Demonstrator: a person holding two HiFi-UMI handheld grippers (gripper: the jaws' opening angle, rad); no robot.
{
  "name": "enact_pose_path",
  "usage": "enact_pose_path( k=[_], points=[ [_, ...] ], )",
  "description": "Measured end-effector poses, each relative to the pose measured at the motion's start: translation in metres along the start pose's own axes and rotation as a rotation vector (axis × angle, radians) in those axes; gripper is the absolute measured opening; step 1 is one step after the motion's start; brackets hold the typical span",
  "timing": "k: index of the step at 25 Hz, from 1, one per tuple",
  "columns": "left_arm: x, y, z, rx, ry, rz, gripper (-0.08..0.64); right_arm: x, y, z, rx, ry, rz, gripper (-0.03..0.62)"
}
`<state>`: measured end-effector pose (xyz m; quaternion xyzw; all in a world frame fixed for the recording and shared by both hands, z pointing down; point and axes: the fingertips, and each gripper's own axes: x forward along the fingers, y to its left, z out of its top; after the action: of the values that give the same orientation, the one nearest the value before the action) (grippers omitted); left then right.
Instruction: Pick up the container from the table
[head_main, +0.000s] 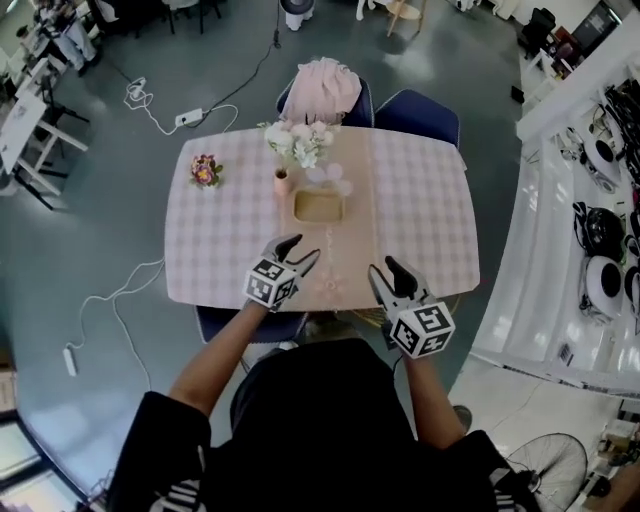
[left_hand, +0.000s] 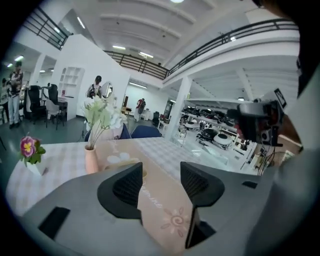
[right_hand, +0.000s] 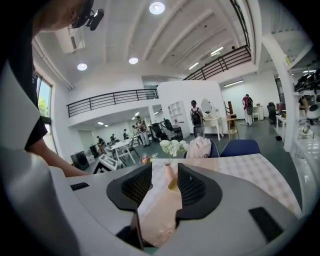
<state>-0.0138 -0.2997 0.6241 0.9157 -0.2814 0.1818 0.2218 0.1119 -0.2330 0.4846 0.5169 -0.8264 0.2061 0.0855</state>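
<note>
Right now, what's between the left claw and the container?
Nothing stands there. The head view shows only bare runner between the open left claw and the container.

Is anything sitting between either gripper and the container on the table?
Nothing visible. Only bare runner lies between the container and the left gripper and right gripper, both open and empty. The vase stands by the container's far left corner, out of the path.
</note>
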Motion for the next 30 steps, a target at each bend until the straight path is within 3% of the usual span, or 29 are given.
enact_pose_path(
  k=[9,16,20,22,23,25,30],
  points=[
    [0.098,0.055,-0.042,0.103,0.261,0.014,0.215,0.047,-0.070,-0.004,0.075,0.055,0.007,0.141],
    [0.152,0.078,-0.076,0.203,0.445,-0.029,0.215,0.068,-0.103,-0.024,0.152,0.124,0.001,0.141],
    [0.163,0.098,-0.103,0.322,0.626,-0.013,0.209,0.077,-0.115,-0.032,0.175,0.150,-0.003,0.141],
    [0.164,0.108,-0.108,0.391,0.694,0.009,0.147,0.079,-0.120,-0.034,0.182,0.159,-0.010,0.141],
    [0.164,0.111,-0.107,0.409,0.714,0.018,0.083,0.080,-0.122,-0.035,0.185,0.160,-0.012,0.141],
    [0.162,0.113,-0.106,0.409,0.738,0.033,0.038,0.079,-0.123,-0.036,0.189,0.162,-0.017,0.141],
    [0.155,0.110,-0.096,0.379,0.714,0.043,0.017,0.073,-0.118,-0.037,0.212,0.136,-0.024,0.104]
  ],
)
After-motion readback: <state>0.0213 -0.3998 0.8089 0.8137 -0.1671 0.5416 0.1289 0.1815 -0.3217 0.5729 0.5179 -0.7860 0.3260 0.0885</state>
